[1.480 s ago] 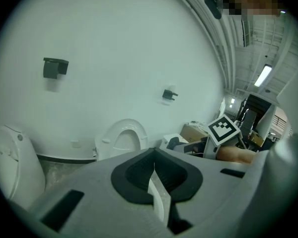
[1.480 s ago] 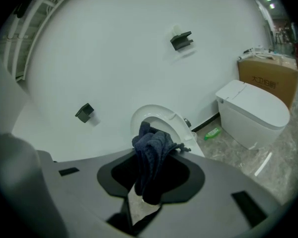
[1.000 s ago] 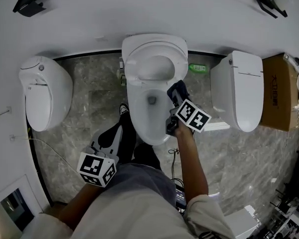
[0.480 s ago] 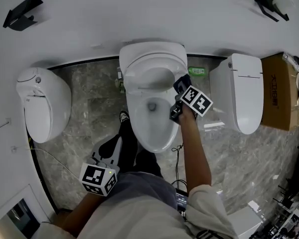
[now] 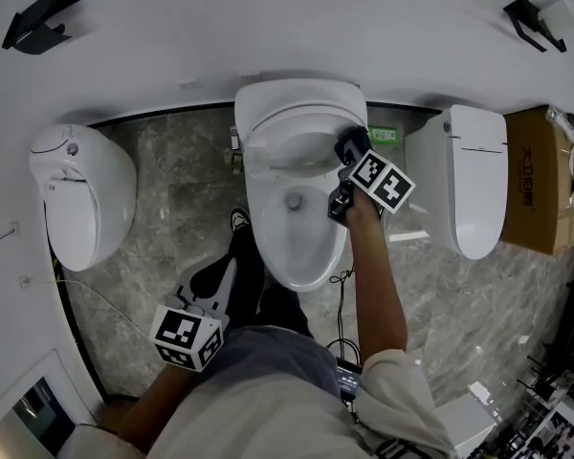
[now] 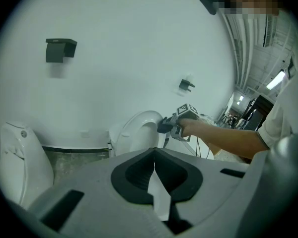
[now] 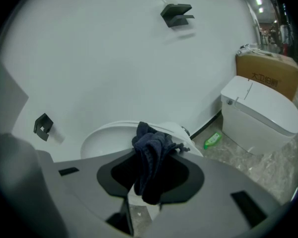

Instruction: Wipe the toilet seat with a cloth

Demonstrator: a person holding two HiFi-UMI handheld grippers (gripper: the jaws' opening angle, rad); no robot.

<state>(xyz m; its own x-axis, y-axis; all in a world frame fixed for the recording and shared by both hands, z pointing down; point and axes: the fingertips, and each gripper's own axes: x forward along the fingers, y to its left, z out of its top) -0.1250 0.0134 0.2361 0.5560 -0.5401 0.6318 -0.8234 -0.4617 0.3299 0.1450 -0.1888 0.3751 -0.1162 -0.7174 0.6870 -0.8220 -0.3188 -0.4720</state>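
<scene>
The right gripper (image 5: 348, 161) has slid along the seat (image 5: 260, 208) to its rear right, by the raised lid (image 5: 297, 103). Three white toilets (image 5: 301, 271) stand in a row, only the middle one open. The cardboard box (image 5: 543, 175) bears print too small to read. The right jaws clamp the dark cloth (image 7: 150, 152); the left gripper (image 6: 153, 168) is closed and empty. One green bottle (image 5: 383, 134) lies by the wall.

Just ahead of the right gripper (image 5: 348, 153) and its dark cloth (image 7: 150, 155), the raised seat (image 5: 301, 115), or perhaps lid, and the wall (image 5: 268, 27) close the way. Left of it the bowl (image 5: 292, 232) lies open. Right of it, floor (image 7: 253, 170) with a green bottle (image 7: 213, 141), then a closed toilet (image 5: 469, 175). Beside the left gripper (image 5: 225, 266), bare floor up to a second toilet (image 5: 77, 194).
</scene>
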